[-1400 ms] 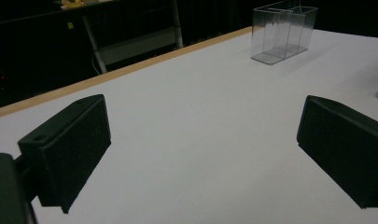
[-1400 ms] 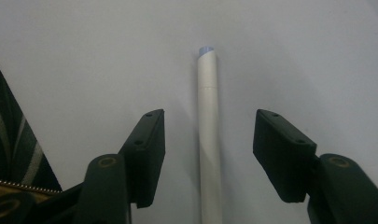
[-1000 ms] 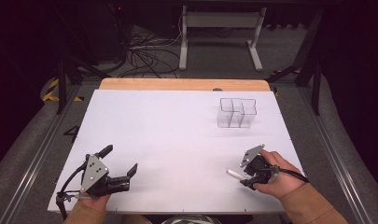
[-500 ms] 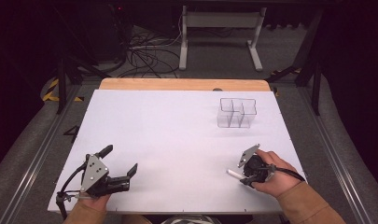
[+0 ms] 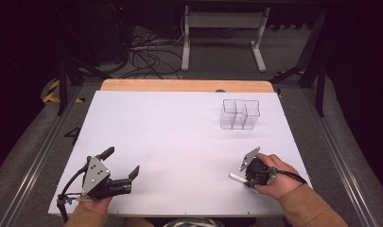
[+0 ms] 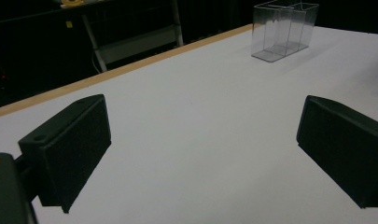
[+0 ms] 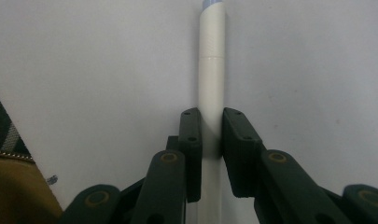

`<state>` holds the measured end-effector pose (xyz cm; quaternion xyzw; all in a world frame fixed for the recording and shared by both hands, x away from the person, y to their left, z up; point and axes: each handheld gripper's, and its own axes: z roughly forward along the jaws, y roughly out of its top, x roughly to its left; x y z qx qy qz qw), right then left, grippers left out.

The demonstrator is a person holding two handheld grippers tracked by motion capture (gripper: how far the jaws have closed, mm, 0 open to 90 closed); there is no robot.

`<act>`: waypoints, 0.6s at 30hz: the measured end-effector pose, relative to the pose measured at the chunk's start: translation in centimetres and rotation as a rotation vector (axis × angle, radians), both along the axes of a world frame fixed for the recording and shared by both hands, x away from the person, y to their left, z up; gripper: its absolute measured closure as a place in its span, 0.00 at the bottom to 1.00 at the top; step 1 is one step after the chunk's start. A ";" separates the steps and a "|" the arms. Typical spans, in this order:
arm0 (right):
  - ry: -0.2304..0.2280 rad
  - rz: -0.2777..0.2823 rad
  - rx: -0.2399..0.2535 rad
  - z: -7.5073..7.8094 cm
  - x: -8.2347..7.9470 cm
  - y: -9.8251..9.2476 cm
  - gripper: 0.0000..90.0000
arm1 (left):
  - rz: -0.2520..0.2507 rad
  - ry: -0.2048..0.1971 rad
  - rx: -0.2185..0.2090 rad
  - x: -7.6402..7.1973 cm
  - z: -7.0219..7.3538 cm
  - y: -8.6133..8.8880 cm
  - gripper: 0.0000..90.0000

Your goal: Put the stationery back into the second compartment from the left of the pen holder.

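A white marker pen (image 7: 211, 70) lies on the white table (image 5: 179, 132) at the front right, with my right gripper (image 7: 211, 128) shut on its barrel. In the high view the pen (image 5: 236, 177) sticks out to the left of that right gripper (image 5: 249, 176), low against the tabletop. At the front left, my left gripper (image 5: 119, 164) rests open, its jaws wide apart with nothing between them. A clear plastic organizer (image 5: 240, 114) with several compartments stands at the back right; the left gripper view has the same organizer (image 6: 283, 29) far ahead.
The table's wooden back edge (image 5: 187, 85) runs along the far side. Beyond it are cables (image 5: 146, 59) and a metal stand (image 5: 224, 35) on the floor. Bare white tabletop stretches between the two grippers.
The right hand and its gripper have drawn slightly toward the front edge with the pen. The left gripper has stayed still.
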<state>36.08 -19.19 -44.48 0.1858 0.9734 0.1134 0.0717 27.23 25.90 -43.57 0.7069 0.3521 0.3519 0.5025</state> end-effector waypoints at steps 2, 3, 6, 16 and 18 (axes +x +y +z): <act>0.000 -0.009 0.005 0.0 0.0 0.0 0.87 | 0.000 -0.003 0.002 0.0 0.0 0.0 0.04; -0.001 -0.012 0.006 0.0 0.0 0.0 0.87 | 0.000 -0.003 0.002 0.0 0.0 0.0 0.04; -0.003 -0.015 0.007 0.0 0.0 -0.1 0.87 | 0.001 -0.002 0.001 0.0 0.0 0.0 0.04; -0.001 -0.054 0.020 0.0 -0.1 -0.1 0.87 | 0.000 -0.003 0.002 0.0 0.0 0.0 0.04; 0.000 -0.059 0.021 0.0 -0.1 -0.1 0.87 | 0.001 -0.004 0.002 0.0 0.0 0.0 0.04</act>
